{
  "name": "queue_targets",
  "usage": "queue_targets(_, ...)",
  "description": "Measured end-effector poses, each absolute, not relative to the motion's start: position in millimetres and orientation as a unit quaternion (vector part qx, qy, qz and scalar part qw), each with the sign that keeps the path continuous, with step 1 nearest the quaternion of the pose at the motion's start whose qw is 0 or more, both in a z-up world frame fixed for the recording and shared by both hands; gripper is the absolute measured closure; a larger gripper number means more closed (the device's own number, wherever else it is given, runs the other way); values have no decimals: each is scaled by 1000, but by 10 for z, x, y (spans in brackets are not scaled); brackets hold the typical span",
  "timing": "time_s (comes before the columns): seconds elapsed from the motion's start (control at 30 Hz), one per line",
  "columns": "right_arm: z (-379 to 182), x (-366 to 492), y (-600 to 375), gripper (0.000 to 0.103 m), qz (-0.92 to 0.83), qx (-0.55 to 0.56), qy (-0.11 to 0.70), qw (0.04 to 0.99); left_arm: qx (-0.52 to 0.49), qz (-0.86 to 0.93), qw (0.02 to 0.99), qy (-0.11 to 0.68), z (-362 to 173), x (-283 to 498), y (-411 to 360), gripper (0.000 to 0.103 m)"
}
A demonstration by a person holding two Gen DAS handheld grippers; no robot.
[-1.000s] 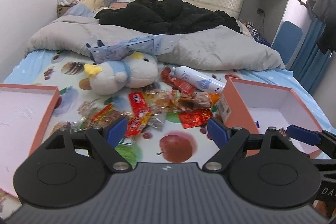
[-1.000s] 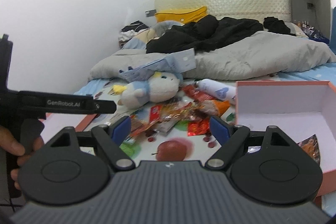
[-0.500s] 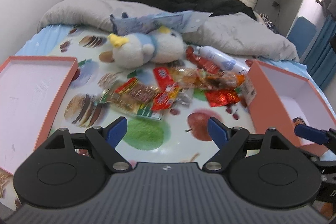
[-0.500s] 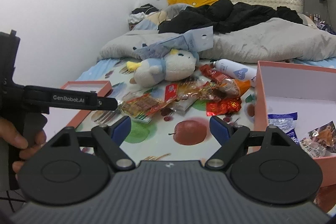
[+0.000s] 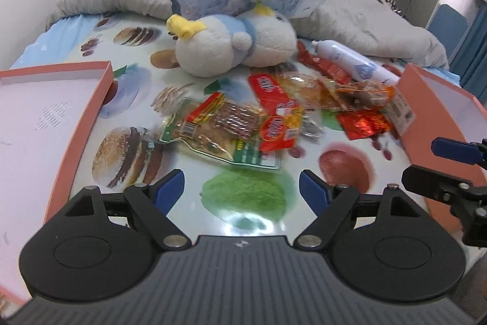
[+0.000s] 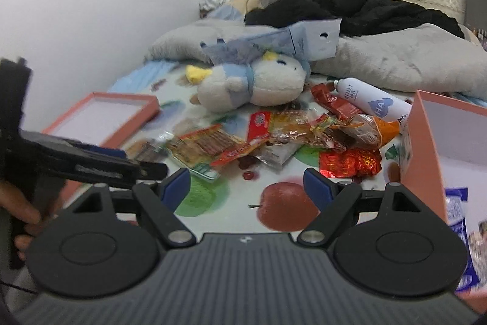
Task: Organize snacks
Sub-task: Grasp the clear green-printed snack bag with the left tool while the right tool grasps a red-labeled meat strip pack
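A pile of snack packets [image 5: 274,114] lies on the fruit-print bed sheet, also in the right wrist view [image 6: 274,139]. A clear pack of brown sticks [image 5: 219,130] lies nearest my left gripper [image 5: 242,188], which is open and empty just short of it. A red foil packet [image 6: 350,162] lies beside the pink box [image 6: 426,148] on the right; that box holds a blue packet [image 6: 455,209]. My right gripper [image 6: 247,185] is open and empty, above the printed apple, near the box's wall.
The pink box lid [image 5: 45,118] lies open on the left. A plush bird [image 5: 231,44] and a white spray bottle [image 5: 353,63] lie behind the snacks. Grey duvet [image 5: 365,20] and black clothes cover the far bed.
Both grippers have moved forward and tilted down toward the snack pile, which now looks larger and closer. Both stay open and empty.
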State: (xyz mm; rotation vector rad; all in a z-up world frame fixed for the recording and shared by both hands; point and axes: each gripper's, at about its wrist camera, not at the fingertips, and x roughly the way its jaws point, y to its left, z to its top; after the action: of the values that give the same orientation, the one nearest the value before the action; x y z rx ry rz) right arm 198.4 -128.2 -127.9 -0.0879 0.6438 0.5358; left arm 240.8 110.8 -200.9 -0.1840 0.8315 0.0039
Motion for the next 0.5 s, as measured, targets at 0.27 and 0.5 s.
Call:
queue_targets(0.27,-1605,2462,-1148,26,267,10,364,892,-73,-10,909,410,-2283,2903,1320,18)
queue_targets(0.5,-1911,2923,-948,41,289,127,416,853,-76,5,903,423,-2514,3254,1617,17)
